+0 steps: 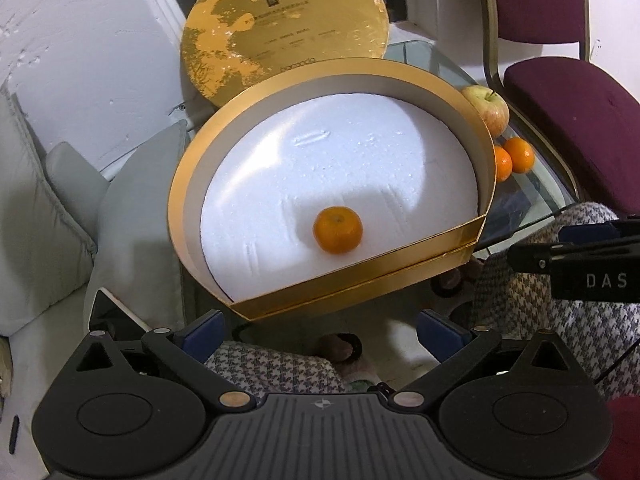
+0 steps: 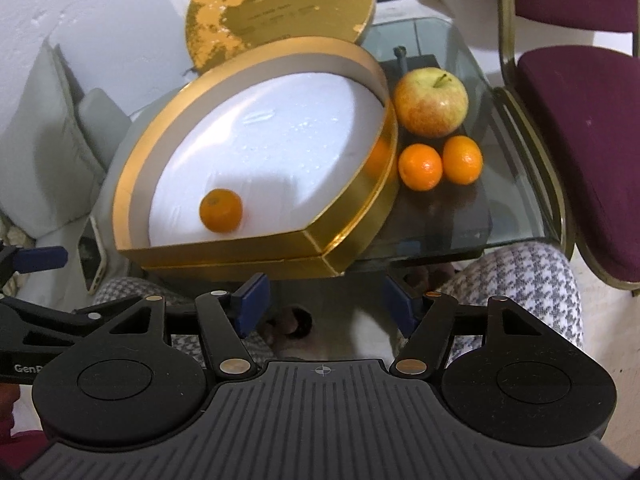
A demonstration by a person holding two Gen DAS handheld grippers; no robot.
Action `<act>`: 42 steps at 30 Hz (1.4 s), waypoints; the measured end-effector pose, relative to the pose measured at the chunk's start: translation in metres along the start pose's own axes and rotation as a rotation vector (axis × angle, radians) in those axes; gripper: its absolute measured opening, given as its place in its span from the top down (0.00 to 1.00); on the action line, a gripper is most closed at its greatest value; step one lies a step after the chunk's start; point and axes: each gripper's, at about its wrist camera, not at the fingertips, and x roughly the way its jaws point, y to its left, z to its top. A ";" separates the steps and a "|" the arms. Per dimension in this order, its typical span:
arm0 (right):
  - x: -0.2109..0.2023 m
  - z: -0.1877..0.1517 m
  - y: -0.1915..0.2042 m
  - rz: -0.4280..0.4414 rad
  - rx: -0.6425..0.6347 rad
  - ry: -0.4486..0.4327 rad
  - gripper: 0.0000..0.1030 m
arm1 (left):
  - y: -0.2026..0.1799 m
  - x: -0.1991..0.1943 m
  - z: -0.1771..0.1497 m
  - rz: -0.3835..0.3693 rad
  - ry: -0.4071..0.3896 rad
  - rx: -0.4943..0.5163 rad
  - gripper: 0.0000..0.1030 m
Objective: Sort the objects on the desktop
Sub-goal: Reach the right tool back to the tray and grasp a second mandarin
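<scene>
Fruit is split: one small round orange mandarin [image 2: 221,210] lies inside the gold half-round box [image 2: 240,258]; two mandarins [image 2: 420,167] and a yellow-red apple [image 2: 431,101] sit beside it on glass. Mandarins look light, soft-skinned and prone to rolling, so clasp across the middle. Left gripper [image 1: 318,334] and right gripper [image 2: 324,307] both gape, empty.

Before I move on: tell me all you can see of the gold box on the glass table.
The gold box is a shallow, lidless semicircle of shiny gold card with pale inner walls and a white foam floor. One mandarin sits on the foam near the straight front wall. The box lies flat on the glass table, its front overhanging the edge. The round gold lid stands behind it; an apple is beside its right curve.
</scene>
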 end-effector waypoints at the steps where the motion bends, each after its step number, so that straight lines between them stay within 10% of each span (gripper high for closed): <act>1: 0.001 0.000 -0.003 -0.002 0.007 -0.002 0.33 | 0.000 0.000 0.001 0.000 -0.001 0.003 0.01; 24: 0.042 0.052 -0.102 -0.054 0.313 -0.127 0.39 | -0.004 0.034 0.048 0.014 0.034 -0.021 0.01; 42: 0.099 0.070 -0.158 0.071 0.713 -0.092 0.43 | -0.003 0.055 0.056 0.015 0.089 -0.026 0.01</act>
